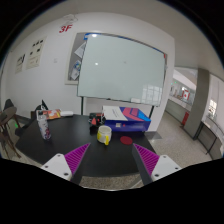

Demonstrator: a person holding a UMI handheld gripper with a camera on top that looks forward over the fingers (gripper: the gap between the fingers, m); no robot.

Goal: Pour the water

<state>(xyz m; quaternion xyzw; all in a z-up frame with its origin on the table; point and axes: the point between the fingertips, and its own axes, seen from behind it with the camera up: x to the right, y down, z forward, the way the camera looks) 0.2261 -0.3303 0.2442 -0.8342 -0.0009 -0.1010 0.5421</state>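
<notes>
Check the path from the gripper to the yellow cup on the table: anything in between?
Nothing visible blocks it. The gripper is open, with bare dark table between its fingers and the yellow cup just ahead. The red object sits to the cup's right and the bottle far to its left, both off the line.

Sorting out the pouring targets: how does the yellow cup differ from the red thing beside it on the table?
The yellow cup stands upright and tall just ahead of the fingers; the red thing is low and flat, more like a lid or small dish. The yellow cup sits nearer the left finger, the red thing nearer the right. Both rest on the dark table, untouched, ahead of the open gripper.
</notes>
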